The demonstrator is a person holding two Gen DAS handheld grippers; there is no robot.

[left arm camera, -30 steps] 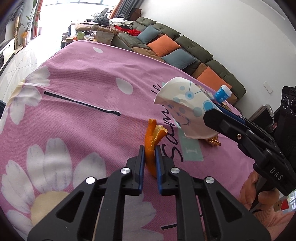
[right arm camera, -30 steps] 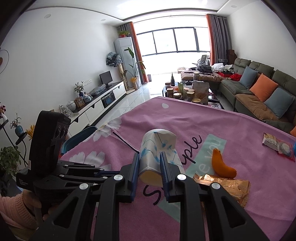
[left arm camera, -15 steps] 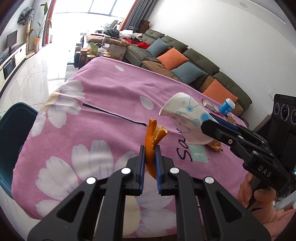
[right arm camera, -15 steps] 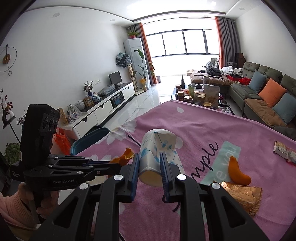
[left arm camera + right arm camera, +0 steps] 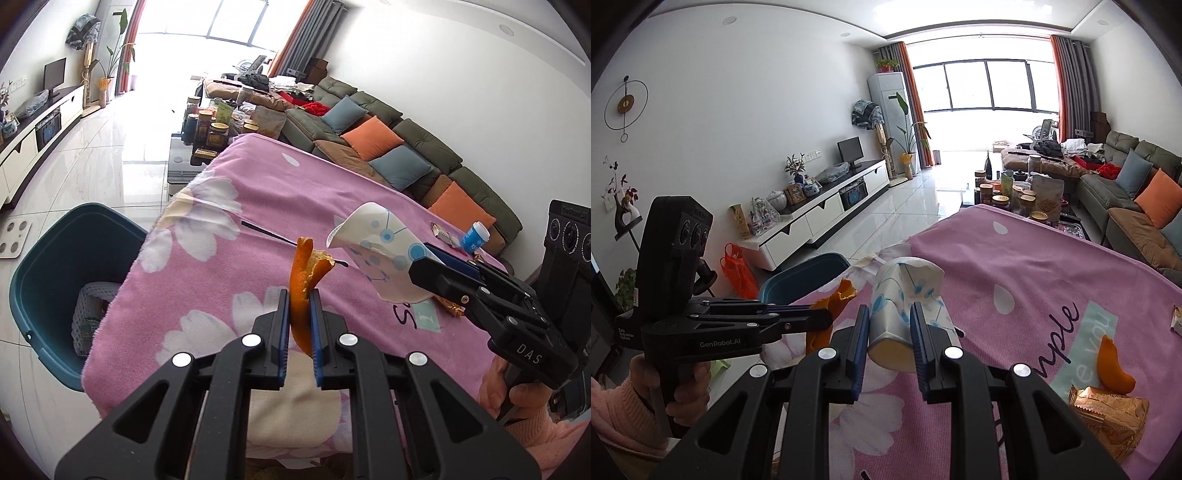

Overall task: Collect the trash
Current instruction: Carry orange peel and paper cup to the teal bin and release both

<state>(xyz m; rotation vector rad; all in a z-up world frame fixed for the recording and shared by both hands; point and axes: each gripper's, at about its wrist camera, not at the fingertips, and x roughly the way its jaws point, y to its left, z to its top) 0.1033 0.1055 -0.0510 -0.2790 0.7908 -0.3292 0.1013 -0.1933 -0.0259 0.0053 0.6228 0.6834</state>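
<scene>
Orange peel [image 5: 301, 295]: two, one in left fingers [image 5: 283, 325] | paper cup [image 5: 905, 310]: one, in right fingers [image 5: 919, 343]

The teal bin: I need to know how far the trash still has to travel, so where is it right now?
In the left wrist view the teal bin sits on the floor at the left, beside the pink tablecloth's corner, left of the orange peel held in the left gripper.

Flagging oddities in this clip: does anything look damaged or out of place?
The paper cup in the right gripper is squashed and its rim is torn. Another orange peel and a gold wrapper lie on the pink blanket.
</scene>
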